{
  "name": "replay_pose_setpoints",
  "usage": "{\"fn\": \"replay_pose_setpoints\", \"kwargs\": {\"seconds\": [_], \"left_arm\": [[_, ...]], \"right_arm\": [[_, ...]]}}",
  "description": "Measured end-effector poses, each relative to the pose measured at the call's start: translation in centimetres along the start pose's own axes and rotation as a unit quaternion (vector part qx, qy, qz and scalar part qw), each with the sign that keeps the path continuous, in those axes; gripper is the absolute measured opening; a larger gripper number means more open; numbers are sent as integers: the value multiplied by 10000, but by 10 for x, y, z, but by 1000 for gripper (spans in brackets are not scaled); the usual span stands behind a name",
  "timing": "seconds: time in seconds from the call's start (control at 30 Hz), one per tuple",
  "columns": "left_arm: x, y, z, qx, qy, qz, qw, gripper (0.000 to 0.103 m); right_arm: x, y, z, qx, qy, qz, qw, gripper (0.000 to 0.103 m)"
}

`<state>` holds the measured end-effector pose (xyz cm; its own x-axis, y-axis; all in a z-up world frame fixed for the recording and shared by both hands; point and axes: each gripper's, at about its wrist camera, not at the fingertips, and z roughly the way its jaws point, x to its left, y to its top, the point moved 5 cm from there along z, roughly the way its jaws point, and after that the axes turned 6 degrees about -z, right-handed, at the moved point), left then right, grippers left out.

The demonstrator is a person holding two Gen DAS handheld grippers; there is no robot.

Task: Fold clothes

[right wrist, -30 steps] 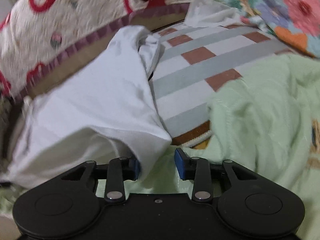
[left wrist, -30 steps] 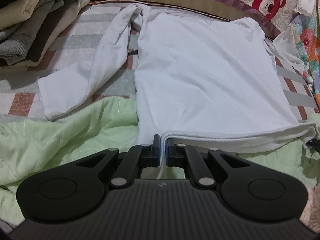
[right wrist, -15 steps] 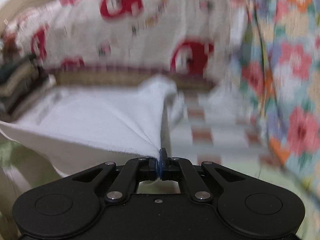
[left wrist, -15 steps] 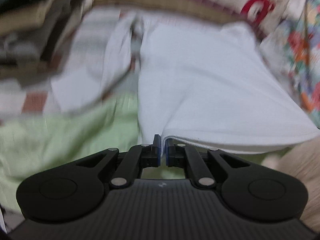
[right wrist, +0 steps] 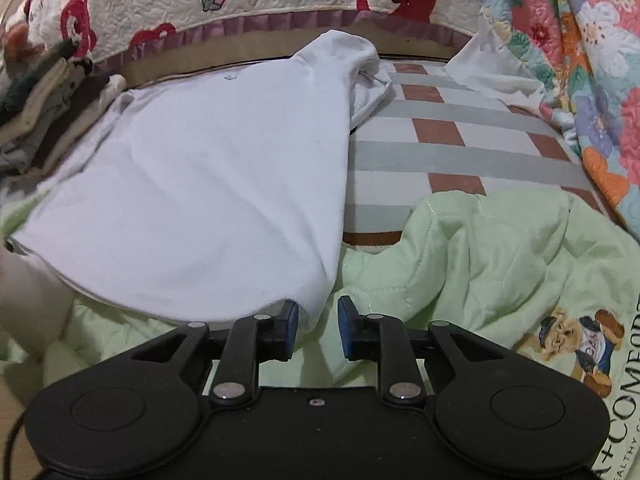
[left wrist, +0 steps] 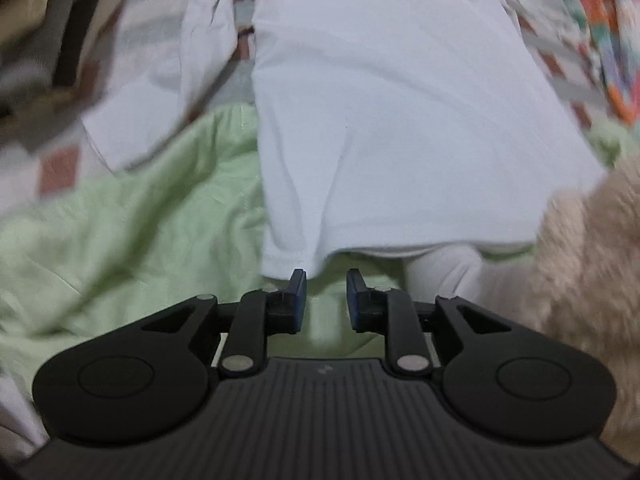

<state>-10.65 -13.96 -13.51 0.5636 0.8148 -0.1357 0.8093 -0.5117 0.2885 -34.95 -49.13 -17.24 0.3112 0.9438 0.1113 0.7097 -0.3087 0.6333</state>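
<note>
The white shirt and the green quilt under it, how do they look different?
The white shirt is plain, smooth and spread fairly flat; the green quilt is stitched, rumpled and carries a printed bear. The shirt lies partly on the quilt. Both are soft fabric on the bed.

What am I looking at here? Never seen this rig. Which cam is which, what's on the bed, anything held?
No robot arm: a person holds a two-finger gripper in each hand, each with a fisheye camera looking along its fingers. One view shows the left gripper, the other the right gripper. Both are open and hold nothing. A white long-sleeved shirt lies on a checked bedsheet and a green quilt, its hem just ahead of both grippers. A stack of clothes sits at the left.
</note>
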Motion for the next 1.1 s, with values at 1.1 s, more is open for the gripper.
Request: {"fn": "replay_pose_setpoints", "kwargs": {"seconds": [1.1], "left_arm": [[128, 144, 114, -955, 852, 514, 9904, 53]], "right_arm": [[233, 281, 211, 297, 2269, -1131, 9669, 47]]}}
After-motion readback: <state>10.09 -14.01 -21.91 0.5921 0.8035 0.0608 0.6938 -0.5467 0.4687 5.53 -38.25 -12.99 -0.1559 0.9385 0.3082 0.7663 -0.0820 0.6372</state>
